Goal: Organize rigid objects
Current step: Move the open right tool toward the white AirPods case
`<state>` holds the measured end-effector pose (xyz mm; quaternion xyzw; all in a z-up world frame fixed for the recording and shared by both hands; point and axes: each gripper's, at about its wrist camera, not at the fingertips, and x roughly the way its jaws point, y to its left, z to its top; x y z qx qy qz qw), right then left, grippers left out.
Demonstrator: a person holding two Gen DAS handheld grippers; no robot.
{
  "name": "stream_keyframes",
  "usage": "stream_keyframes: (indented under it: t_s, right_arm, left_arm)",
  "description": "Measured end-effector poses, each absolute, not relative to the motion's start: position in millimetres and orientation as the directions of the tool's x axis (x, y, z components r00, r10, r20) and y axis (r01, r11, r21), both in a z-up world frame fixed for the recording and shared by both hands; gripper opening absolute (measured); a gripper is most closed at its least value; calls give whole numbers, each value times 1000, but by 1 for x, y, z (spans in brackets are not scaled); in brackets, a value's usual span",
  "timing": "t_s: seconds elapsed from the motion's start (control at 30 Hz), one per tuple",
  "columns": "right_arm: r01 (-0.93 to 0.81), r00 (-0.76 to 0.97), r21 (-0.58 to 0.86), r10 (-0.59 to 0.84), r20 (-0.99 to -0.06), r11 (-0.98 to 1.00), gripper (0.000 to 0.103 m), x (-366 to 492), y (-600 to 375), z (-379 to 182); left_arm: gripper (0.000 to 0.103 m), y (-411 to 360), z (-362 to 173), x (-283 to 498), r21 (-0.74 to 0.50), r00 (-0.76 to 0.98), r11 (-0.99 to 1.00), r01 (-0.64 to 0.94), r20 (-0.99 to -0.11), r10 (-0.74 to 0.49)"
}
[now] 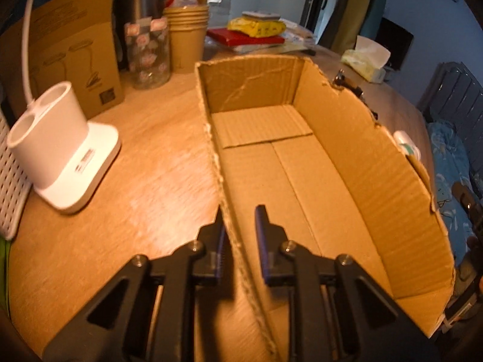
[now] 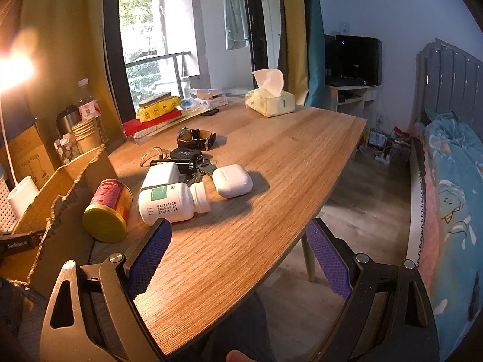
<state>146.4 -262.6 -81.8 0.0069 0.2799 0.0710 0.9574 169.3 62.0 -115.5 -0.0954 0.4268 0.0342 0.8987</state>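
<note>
The cardboard box is sitting open-topped on the wooden table, its inside bare, and the left gripper is straddling its near left wall, one finger outside and one inside; the jaws are standing at their narrowest, clamping that wall, though the inner pad is showing a slight gap from the cardboard. Beyond the box's right wall, the rigid items are lying together on the table: a red can on its side just beside the box, a white pill bottle on its side, a white earbud case, keys and a watch. The right gripper is hovering near the table's front edge with jaws spread wide, grasping nothing. A white lamp base is standing left of the box.
</note>
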Motion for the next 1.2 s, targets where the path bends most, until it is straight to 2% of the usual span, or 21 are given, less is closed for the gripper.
stream_keyframes:
  t_s: [0.1, 0.3, 0.33, 0.37, 0.43, 0.73, 1.0, 1.2]
  right_arm:
    - [-134, 834, 50, 140, -533, 990, 93, 143, -259, -80]
    - [-155, 837, 38, 152, -526, 987, 93, 133, -250, -77]
    - [-156, 837, 37, 152, -526, 987, 93, 132, -249, -76]
    - [-156, 837, 38, 152, -526, 987, 93, 131, -248, -76]
    - [-157, 836, 42, 155, -526, 987, 93, 129, -247, -76]
    - [-224, 810, 58, 219, -545, 973, 93, 127, -232, -85]
    - [-299, 781, 104, 306, -544, 949, 93, 140, -232, -84]
    - [-290, 797, 71, 282, -534, 954, 93, 158, -234, -81]
  left_arm:
    - [18, 58, -114, 178, -109, 663, 988, -110, -749, -9]
    - [20, 62, -112, 182, -164, 650, 984, -73, -756, -78]
    - [22, 63, -111, 178, -181, 649, 981, -75, -755, -90]
    - [30, 62, -109, 173, -187, 650, 979, -77, -754, -93]
    - [33, 57, -109, 163, -189, 652, 980, -66, -751, -101]
    - [26, 46, -115, 160, -193, 653, 981, -26, -747, -129]
    - [26, 54, -118, 156, -226, 655, 973, -56, -743, -135]
    - [26, 57, -118, 155, -225, 657, 972, -68, -743, -126]
